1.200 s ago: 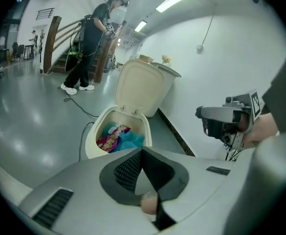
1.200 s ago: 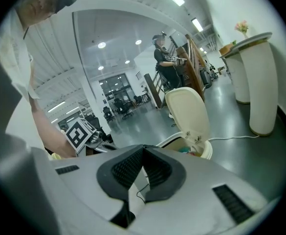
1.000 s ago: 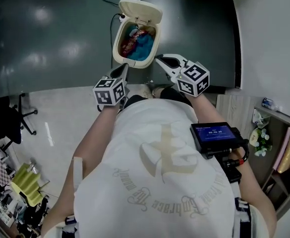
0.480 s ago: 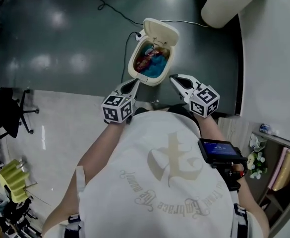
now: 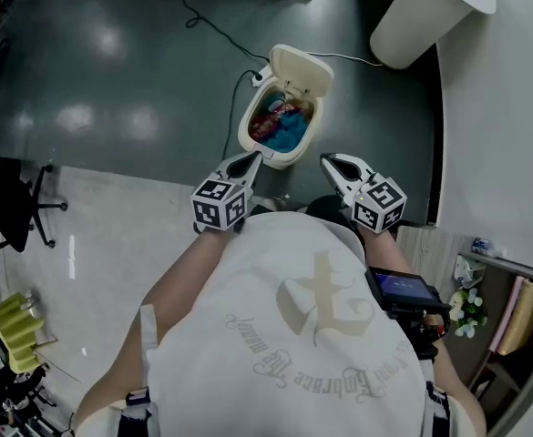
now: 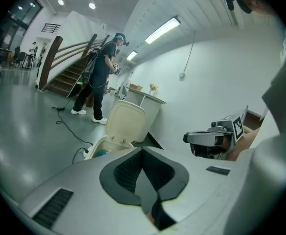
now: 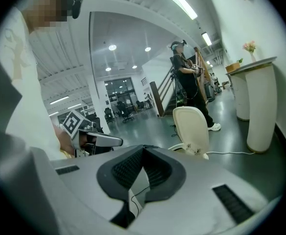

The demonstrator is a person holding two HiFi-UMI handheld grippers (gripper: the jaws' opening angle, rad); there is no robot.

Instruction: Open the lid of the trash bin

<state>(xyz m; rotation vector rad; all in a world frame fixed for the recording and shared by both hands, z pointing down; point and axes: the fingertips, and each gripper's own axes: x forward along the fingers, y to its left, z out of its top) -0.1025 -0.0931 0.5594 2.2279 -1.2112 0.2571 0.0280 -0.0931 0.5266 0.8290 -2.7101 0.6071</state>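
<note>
1. Standing on the dark floor (image 5: 111, 80), the trash bin (image 5: 282, 159) is just in front of both grippers, and its lid (image 5: 302, 69) is already raised and leans back on the far side.
2. Inside the bin lie red and blue things (image 5: 280, 126); what they are cannot be told.
3. A black cable (image 5: 213, 27) runs over the floor from the far edge to the left side of the bin.
4. A white pedestal (image 5: 421, 16) stands to the right of the bin, near the wall, well apart from it; the right gripper view shows flowers (image 7: 250, 47) on its top.
5. Another person (image 6: 101, 77) stands beyond the bin, near a staircase (image 6: 67, 77); the head view shows only the shoes, at its top edge.
6. An office chair (image 5: 11, 217) stands far to the left, on the light part of the floor.
7. Nothing stands between the grippers and the bin.
8. The left gripper (image 5: 252, 157) points at the near left corner of the bin, very close to its rim; touching cannot be told. Its jaws are together with nothing between them (image 6: 143, 150).
9. The right gripper (image 5: 328, 159) is beside the near right corner of the bin, a little apart from it. Its jaws are also pressed together and hold nothing (image 7: 143, 148).
10. Neither gripper reaches the lid, which is on the far side of the bin from them.
</note>
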